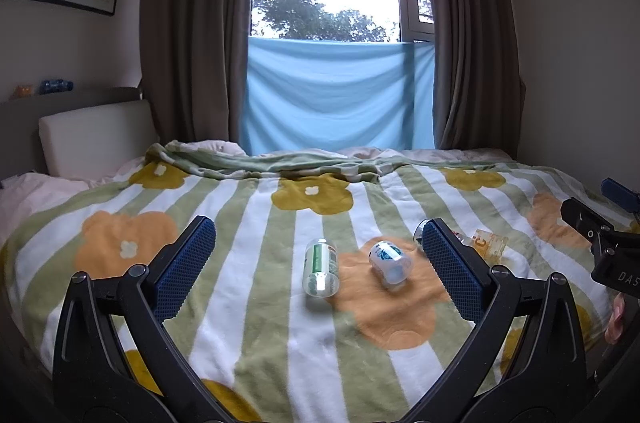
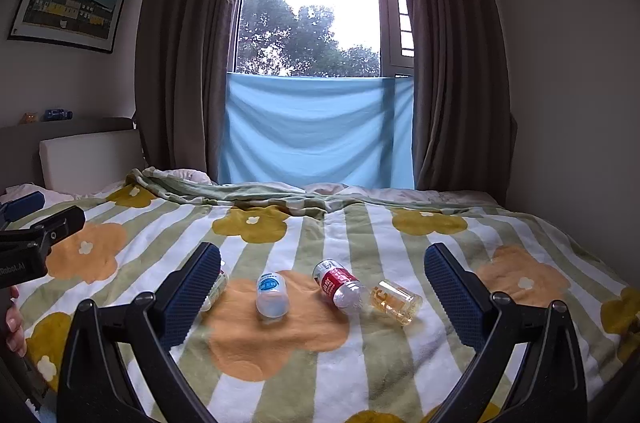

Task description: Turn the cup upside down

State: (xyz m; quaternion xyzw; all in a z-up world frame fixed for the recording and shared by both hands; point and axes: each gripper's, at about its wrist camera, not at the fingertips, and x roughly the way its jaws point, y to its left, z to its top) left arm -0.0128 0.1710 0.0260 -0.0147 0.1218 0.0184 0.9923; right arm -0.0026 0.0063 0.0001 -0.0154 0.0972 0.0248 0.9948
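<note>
Four containers (image 2: 272,297) on flowered blanket (image 2: 400,363)

Four containers lie on their sides in a row across the bed (image 2: 360,363), nearer its front edge than the window (image 2: 312,7) behind its far edge. From the left: a labelled bottle (image 1: 320,269), a cup (image 2: 272,294), another bottle (image 2: 340,285), then a glass (image 2: 396,299) touching that bottle's right end.

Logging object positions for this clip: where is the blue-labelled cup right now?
The blue-labelled cup lies on its side on an orange flower of the blanket, centre of both views, between the green-labelled bottle and the red-labelled bottle.
</note>
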